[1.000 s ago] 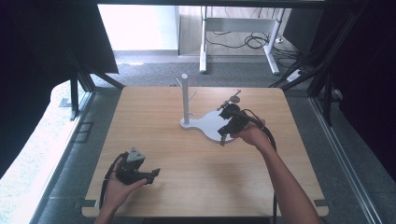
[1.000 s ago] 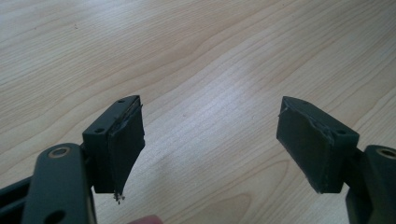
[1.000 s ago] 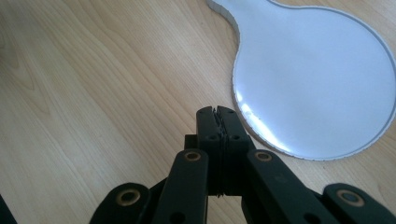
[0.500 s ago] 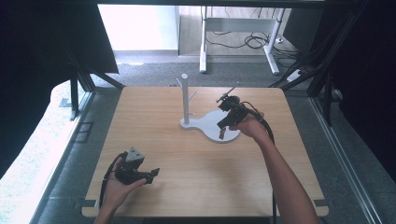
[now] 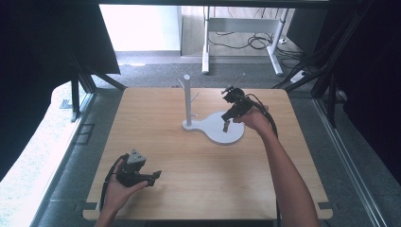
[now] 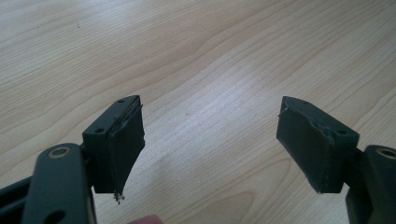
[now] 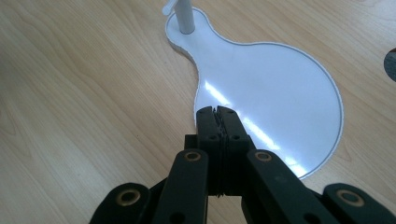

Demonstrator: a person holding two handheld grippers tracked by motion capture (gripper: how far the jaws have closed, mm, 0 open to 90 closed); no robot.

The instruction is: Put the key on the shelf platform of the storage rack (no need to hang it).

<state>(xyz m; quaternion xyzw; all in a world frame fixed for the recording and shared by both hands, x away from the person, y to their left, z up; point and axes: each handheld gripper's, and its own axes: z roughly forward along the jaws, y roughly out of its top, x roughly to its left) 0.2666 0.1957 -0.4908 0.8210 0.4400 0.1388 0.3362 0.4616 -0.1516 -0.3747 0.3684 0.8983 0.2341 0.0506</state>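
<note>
A white stand with a round base plate (image 5: 222, 131) and an upright post (image 5: 187, 97) sits near the middle of the wooden table (image 5: 165, 156). My right gripper (image 5: 226, 125) hangs over the plate's right part, pointing down, with its jaws pressed together and nothing between them. In the right gripper view the shut tips (image 7: 217, 113) hover above the plate's edge (image 7: 280, 93), and the post's foot (image 7: 185, 18) stands at the top. My left gripper (image 5: 156, 176) rests low near the table's front left, held in a hand, with its pads (image 6: 122, 140) wide apart over bare wood.
Dark curtains and frame legs flank the table on both sides. Beyond the far edge stands a white desk frame (image 5: 241, 38) with cables on the floor. A grey floor strip runs along the table's left.
My right gripper has moved up and toward the far right over the base plate, still shut. The left gripper has stayed where it was.
</note>
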